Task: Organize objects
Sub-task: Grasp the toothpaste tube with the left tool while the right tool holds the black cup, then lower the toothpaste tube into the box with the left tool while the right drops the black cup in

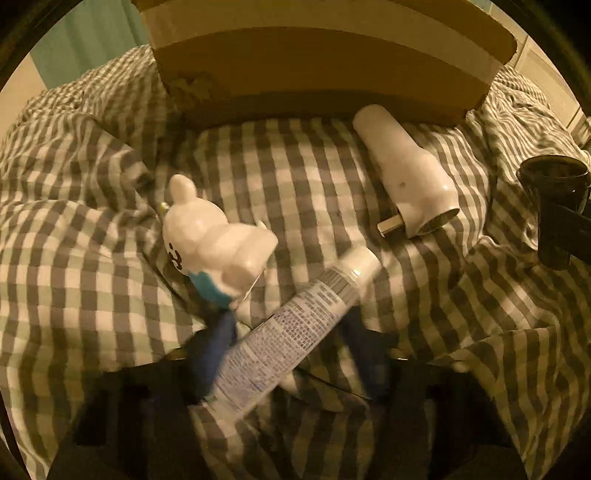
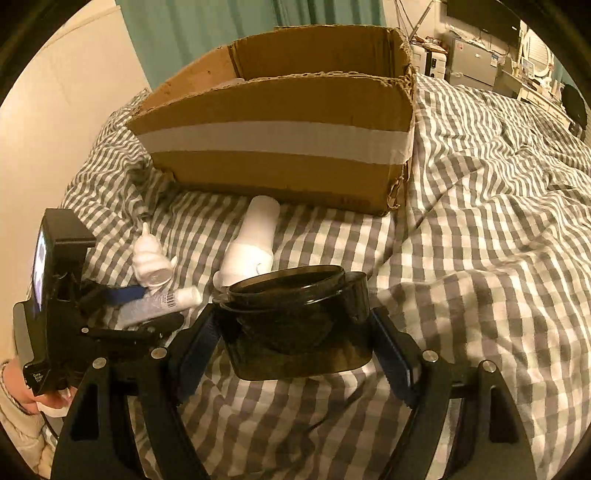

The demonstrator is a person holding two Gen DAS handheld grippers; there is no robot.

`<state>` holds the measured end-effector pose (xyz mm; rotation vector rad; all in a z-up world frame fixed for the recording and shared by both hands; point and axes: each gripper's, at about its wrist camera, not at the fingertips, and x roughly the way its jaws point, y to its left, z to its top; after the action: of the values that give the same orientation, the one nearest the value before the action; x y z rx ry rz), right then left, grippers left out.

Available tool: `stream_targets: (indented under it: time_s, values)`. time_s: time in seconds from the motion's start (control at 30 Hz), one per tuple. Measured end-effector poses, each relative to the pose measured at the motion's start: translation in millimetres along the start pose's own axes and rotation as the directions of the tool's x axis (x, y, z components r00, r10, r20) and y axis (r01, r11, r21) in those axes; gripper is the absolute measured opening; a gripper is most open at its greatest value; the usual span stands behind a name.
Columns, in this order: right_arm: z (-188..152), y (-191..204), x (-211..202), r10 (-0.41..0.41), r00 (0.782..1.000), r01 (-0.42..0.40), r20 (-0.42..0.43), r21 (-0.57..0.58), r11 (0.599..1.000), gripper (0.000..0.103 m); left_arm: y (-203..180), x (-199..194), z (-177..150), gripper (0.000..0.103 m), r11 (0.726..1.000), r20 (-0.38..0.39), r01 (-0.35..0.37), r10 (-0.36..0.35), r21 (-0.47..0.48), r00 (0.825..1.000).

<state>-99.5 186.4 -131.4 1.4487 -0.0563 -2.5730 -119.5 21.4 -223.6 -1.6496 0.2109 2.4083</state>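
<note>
My left gripper (image 1: pixel 291 325) has its blue fingers on either side of a white tube (image 1: pixel 295 325) with small print; the blurred tube lies slantwise between them, and whether they clamp it is unclear. The left gripper (image 2: pixel 147 299) and the tube (image 2: pixel 159 302) also show in the right wrist view. A white and blue bear figurine (image 1: pixel 210 240) lies just left of the tube. A white bottle (image 1: pixel 406 181) lies on the bed near the cardboard box (image 1: pixel 325 62). My right gripper (image 2: pixel 295 332) is shut on a dark translucent jar (image 2: pixel 295 317), held above the bed.
The checked grey and white bedcover (image 2: pixel 480 221) is rumpled all around. The open cardboard box (image 2: pixel 280 140) stands at the far side. Teal curtains (image 2: pixel 203 29) and a cream wall lie behind. Furniture stands at the far right (image 2: pixel 480 55).
</note>
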Motion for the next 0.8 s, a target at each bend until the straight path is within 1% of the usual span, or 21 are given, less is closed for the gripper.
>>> stream_targets:
  time_s: [0.03,0.1,0.2,0.3,0.4,0.57,0.7,0.8]
  values:
    - [-0.9,0.0,-0.8,0.002,1.000,-0.002,0.003,-0.002,1.000,0.079,-0.8,-1.3,-0.7,0.046,1.000,0.005,-0.003,0.003,0.003,1.000]
    - [-2.5,0.2,-2.4,0.003,1.000,-0.003,0.007,-0.003,1.000,0.079,-2.6,-5.7,-2.5,0.033,1.000,0.015,-0.005,0.005,0.009,1.000]
    - [-4.9,2.9,-5.6,-0.003,1.000,0.003,0.015,-0.009,1.000,0.079,-5.7,-13.5,-6.1,0.023,1.000,0.031,0.008,-0.008,0.011,0.999]
    - [-9.0,6.8,-12.6,-0.013,1.000,0.013,0.021,-0.014,1.000,0.079,-12.3,-27.0,-11.5,0.020,0.999,0.059,0.024,-0.025,0.030,0.998]
    - [-13.4,10.2,-24.3,-0.002,0.999,0.003,0.033,-0.016,1.000,0.079,-17.0,-40.4,-16.7,0.019,0.998,0.084,0.039,-0.042,0.039,0.996]
    - [-20.1,18.0,-45.7,-0.015,0.998,0.017,0.061,-0.031,0.999,0.079,-13.3,-60.3,-18.8,0.019,0.998,0.126,0.059,-0.062,0.027,0.990]
    - [-24.6,25.5,-62.4,-0.029,0.996,0.033,0.084,-0.047,0.998,0.079,-10.0,-85.6,-20.5,0.018,0.998,0.189,0.063,-0.066,0.021,0.980]
    - [-25.7,33.4,-77.1,-0.032,0.993,0.038,0.112,-0.052,0.998,0.079,-5.2,-109.5,-21.6,0.018,0.997,0.236,0.075,-0.076,0.010,0.969]
